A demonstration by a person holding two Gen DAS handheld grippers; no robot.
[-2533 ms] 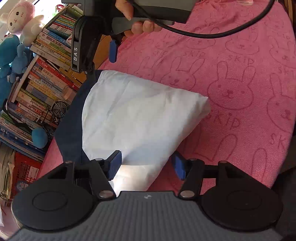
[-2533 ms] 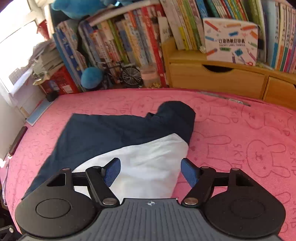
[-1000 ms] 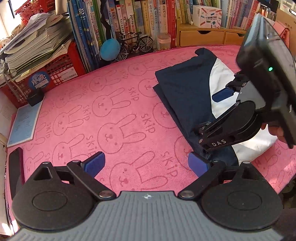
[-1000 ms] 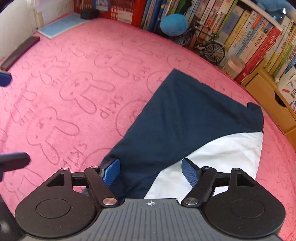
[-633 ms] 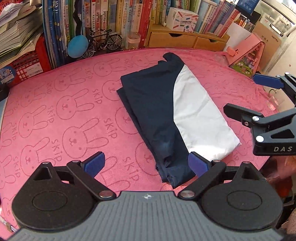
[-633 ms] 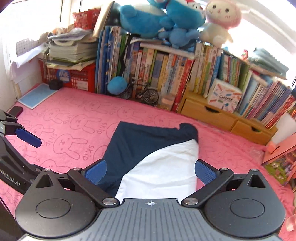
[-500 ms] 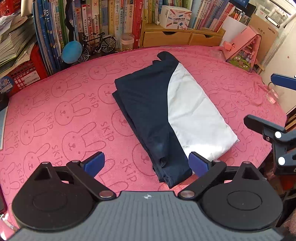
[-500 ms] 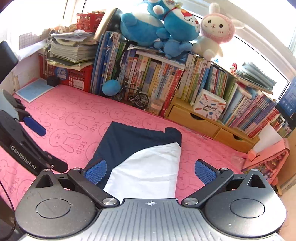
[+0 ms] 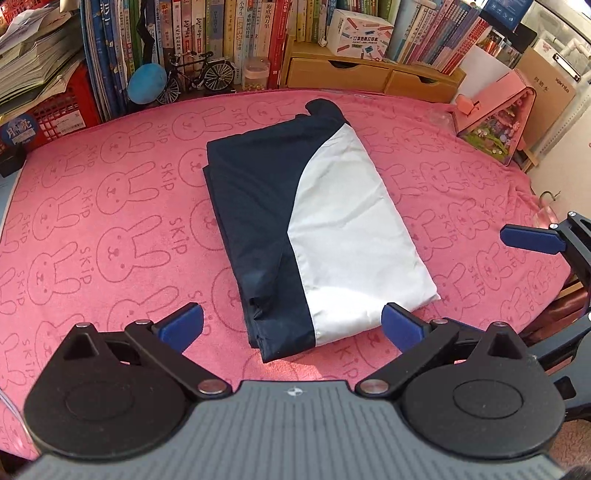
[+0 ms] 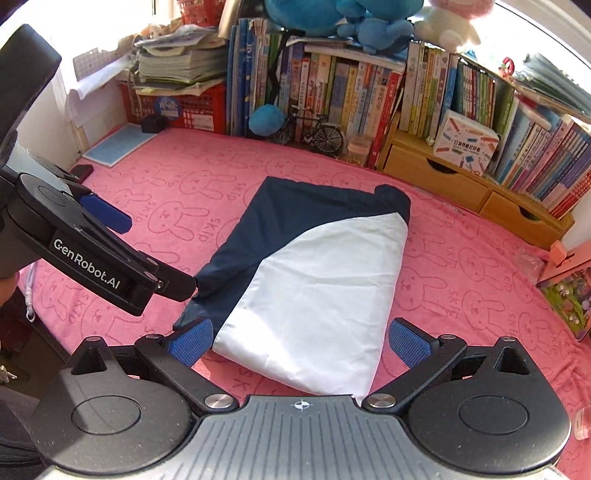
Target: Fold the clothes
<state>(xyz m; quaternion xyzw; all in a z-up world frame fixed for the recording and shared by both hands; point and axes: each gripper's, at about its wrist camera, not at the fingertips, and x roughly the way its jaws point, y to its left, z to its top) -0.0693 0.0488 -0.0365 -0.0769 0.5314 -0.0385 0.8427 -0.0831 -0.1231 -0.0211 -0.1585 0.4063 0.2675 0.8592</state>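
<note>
A navy and white garment [image 9: 314, 236] lies folded into a flat rectangle in the middle of the pink bunny-print blanket [image 9: 110, 206]. My left gripper [image 9: 291, 328] hovers above its near end, open and holding nothing. In the right wrist view the same garment [image 10: 310, 273] lies ahead of my right gripper [image 10: 299, 343], which is open wide with nothing between its fingers. The left gripper [image 10: 110, 251] also shows at the left of that view, off the garment's navy edge. One blue fingertip [image 9: 532, 240] of the right gripper pokes in at the right edge of the left wrist view.
Rows of books [image 10: 332, 88], a model bicycle [image 9: 199, 74], a blue ball [image 9: 147, 83], a red crate [image 10: 173, 107] and wooden drawers [image 10: 461, 184] line the blanket's far edge. A pink toy house [image 9: 495, 114] stands at the right. Plush toys [image 10: 351, 18] sit on the books.
Both grippers let go of the garment and pulled up and back from it. The right gripper's jaws widened. The garment now lies folded and untouched.
</note>
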